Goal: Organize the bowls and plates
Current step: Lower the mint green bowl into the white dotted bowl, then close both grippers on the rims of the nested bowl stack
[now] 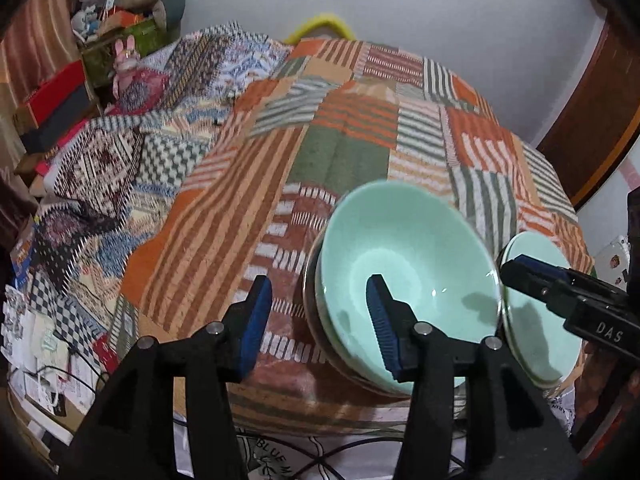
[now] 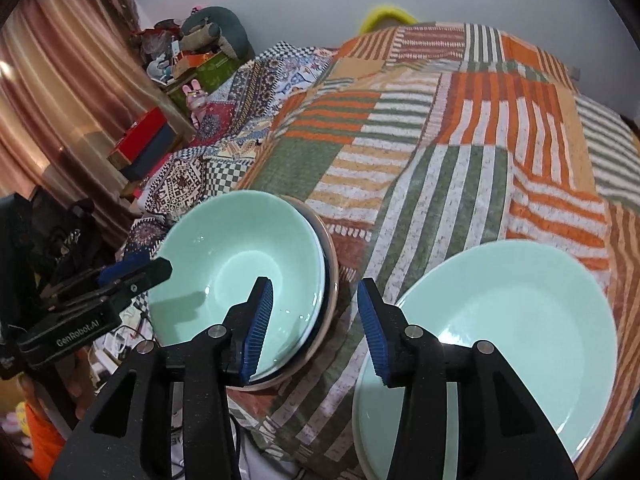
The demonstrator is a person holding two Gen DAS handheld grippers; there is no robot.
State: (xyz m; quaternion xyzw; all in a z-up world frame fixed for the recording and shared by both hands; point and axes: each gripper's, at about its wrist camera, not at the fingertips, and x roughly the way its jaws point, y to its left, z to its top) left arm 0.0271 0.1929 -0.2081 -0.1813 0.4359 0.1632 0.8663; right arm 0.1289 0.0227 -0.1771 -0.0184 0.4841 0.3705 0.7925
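A mint green bowl (image 1: 408,248) (image 2: 236,248) sits on top of a stack of bowls whose darker rims show beneath it. It rests on a patchwork striped cloth (image 1: 340,152) (image 2: 440,168). To its right lies a mint green plate (image 1: 540,320) (image 2: 520,312), which seems to lie on another plate. My left gripper (image 1: 320,320) is open, its jaws straddling the bowl stack's left rim. My right gripper (image 2: 316,320) is open, hovering over the gap between the bowl stack and the plate. Each gripper also shows in the other's view, the right (image 1: 520,268) and the left (image 2: 156,268).
The cloth covers a raised surface with a near edge just below the dishes. A patterned blanket (image 1: 120,160) lies to the left. Boxes and soft toys (image 1: 120,20) are stacked at the far left by a curtain. Cables and papers (image 1: 48,360) lie below left.
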